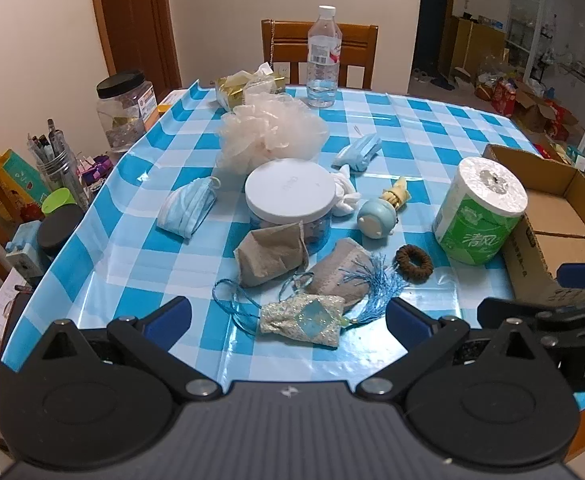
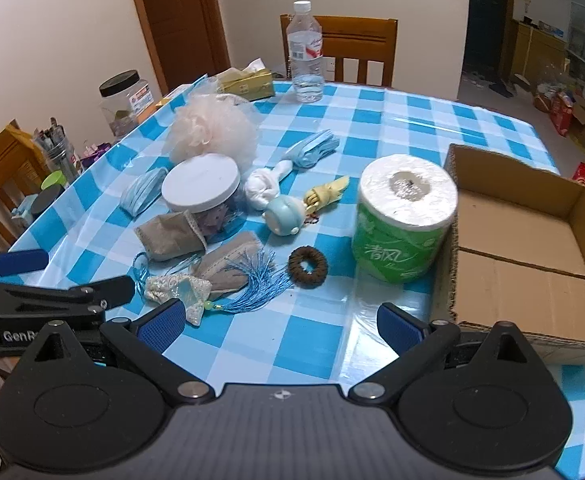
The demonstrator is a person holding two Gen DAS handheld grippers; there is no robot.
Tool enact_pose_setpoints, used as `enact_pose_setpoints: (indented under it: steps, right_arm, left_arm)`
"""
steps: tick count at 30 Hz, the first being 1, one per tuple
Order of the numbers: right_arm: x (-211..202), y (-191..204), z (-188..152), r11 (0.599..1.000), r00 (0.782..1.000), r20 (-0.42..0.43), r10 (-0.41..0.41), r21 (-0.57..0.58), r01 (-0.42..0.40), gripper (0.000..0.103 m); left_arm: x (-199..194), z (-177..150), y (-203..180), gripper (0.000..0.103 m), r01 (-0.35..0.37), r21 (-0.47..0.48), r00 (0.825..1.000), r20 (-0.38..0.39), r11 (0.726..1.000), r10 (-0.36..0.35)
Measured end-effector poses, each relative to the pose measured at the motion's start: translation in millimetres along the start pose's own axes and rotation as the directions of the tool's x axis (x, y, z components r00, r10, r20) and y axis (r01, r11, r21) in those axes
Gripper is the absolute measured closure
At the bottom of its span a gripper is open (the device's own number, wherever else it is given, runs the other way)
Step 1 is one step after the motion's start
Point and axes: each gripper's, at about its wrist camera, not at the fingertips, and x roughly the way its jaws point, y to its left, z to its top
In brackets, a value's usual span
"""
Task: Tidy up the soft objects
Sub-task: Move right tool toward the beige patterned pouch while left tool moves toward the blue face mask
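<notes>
Now both grippers wide apart, left gripper above sachet; right gripper empty

Taking the toilet roll as our marker: right of it the cardboard box sits touching or nearly so, open on top, so we can only get in there from above. Left of it there's a bare strip of tablecloth, then the brown hair tie and the tasselled sachets crowd things. Further left the white-lidded jar and the mesh loofah stand tall and block a low pass. Nearer to us than the roll, open cloth. Beyond it, clear checks up to the water bottle.
</notes>
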Motion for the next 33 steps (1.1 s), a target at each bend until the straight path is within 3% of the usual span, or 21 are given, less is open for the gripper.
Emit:
enact_pose_setpoints:
  steps: [11, 17, 25, 33]
  right_arm:
    - [37, 14, -6, 0.998, 0.999, -0.024, 0.03, -0.051, -0.032, 0.0]
    - [68, 32, -8, 0.987, 0.993, -0.062, 0.097, -0.122, -0.104, 0.0]
    - [112, 72, -4, 0.937, 0.96, -0.159, 0.231, -0.229, -0.264, 0.0]
    - [147, 111, 14, 0.876, 0.952, -0.181, 0.249, -0.377, -0.301, 0.0]
  left_arm:
    - [26, -8, 26, 0.001, -0.033, 0.048, 0.999, 0.009, 0.998, 0.032]
    - [38, -8, 46, 0.001, -0.045, 0.045, 0.999, -0.004, 0.998, 0.045]
    - [52, -4, 71, 0.001, -0.079, 0.058, 0.997, 0.004, 0.995, 0.079]
    - [60, 1, 94, 0.001, -0.093, 0.037, 0.996, 0.0, 0.995, 0.093]
